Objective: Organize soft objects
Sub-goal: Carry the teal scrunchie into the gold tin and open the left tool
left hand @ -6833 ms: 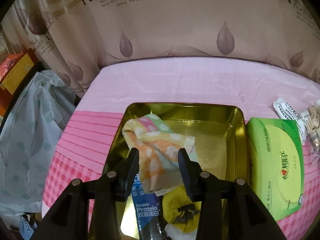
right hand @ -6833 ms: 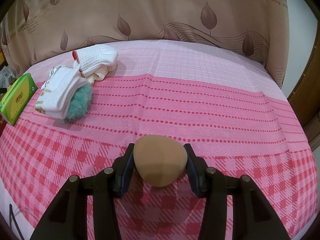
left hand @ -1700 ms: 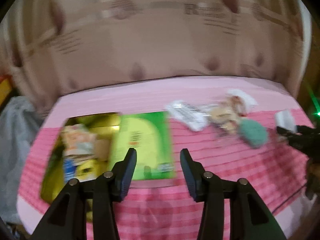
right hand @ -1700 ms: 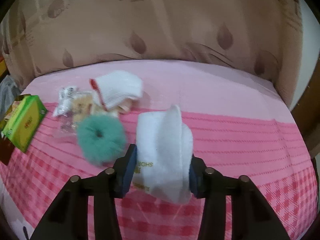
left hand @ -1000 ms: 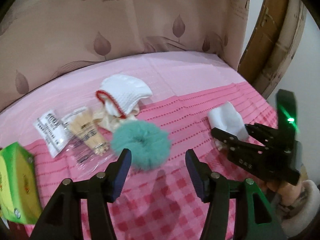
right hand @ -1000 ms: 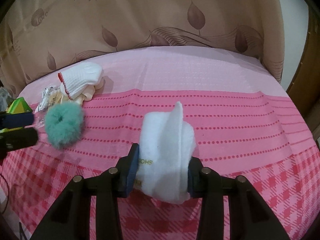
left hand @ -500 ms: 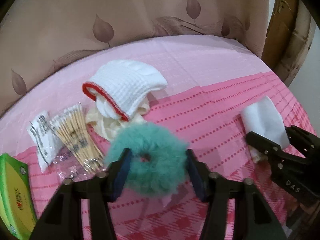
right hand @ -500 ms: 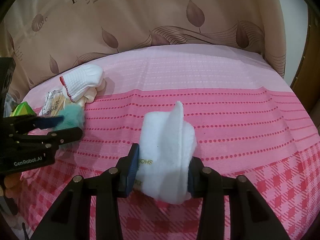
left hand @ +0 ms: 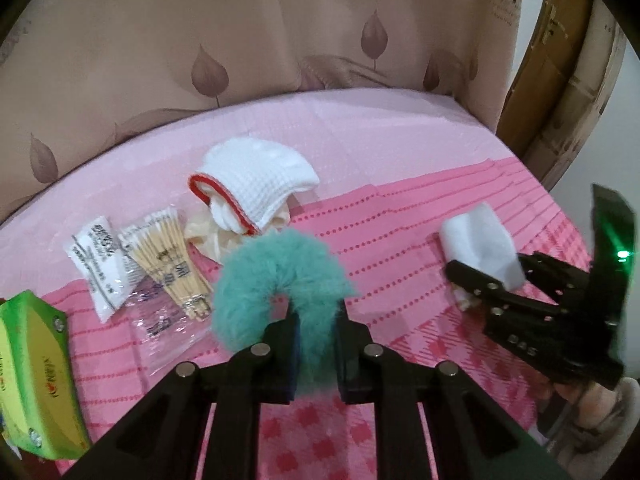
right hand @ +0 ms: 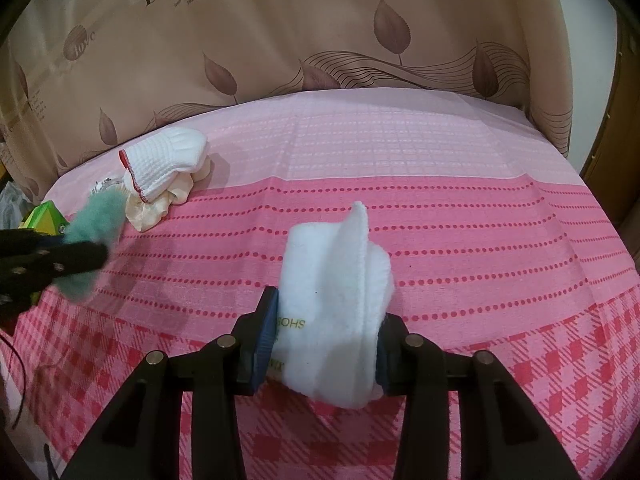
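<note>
The pink cloth-covered bed [right hand: 440,184] is carrying everything. Since half a second ago the left gripper [left hand: 316,320] has gone from standing open around the teal fluffy scrunchie [left hand: 276,268] to pinching its near side, and the ring is now bunching upward between the pads. The right gripper [right hand: 320,344] is still clamping the white folded sock [right hand: 332,300] over the bed's middle. Only the left wrist view is showing the green tissue box [left hand: 32,376] at the bed's left edge whole, plus the cotton swab bag [left hand: 168,252]; the white knit glove [left hand: 256,184] is lying near the far edge.
</note>
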`<state>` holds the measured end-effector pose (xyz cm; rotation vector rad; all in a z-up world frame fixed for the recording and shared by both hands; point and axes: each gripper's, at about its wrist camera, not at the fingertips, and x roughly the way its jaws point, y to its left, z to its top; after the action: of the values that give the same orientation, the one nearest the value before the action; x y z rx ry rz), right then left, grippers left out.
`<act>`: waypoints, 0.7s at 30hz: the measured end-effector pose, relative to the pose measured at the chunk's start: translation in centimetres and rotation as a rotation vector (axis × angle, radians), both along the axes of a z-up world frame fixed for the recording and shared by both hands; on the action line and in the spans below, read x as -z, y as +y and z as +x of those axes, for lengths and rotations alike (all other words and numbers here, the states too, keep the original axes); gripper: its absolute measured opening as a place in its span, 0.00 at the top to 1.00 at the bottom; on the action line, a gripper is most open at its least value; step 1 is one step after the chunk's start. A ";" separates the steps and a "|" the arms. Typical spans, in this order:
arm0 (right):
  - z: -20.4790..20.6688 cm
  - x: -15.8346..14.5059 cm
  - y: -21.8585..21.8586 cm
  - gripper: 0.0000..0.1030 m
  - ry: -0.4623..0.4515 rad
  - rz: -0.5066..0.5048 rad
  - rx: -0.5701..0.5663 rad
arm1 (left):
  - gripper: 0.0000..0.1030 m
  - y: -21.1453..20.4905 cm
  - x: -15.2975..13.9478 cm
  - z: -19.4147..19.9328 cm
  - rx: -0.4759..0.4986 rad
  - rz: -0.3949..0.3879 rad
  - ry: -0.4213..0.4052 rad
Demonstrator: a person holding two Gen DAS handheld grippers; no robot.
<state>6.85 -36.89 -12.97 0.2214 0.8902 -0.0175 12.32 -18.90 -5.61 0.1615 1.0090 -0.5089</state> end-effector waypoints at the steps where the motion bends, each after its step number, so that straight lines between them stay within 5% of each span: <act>1: 0.0 0.0 0.0 0.62 0.000 -0.002 0.000 | 0.87 0.2 -0.5 -0.3 -0.001 -0.003 -0.008; 11: 0.2 0.0 0.2 0.62 0.005 -0.018 -0.002 | 0.87 4.4 -5.2 -2.5 -0.057 0.010 -0.099; 21: 0.1 -0.2 0.2 0.62 0.008 -0.028 -0.003 | 0.87 14.4 -8.5 -3.1 -0.253 0.047 -0.163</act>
<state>6.97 -36.69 -12.78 0.1937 0.8981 -0.0286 9.24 -4.53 2.90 0.1130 0.8676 -0.2370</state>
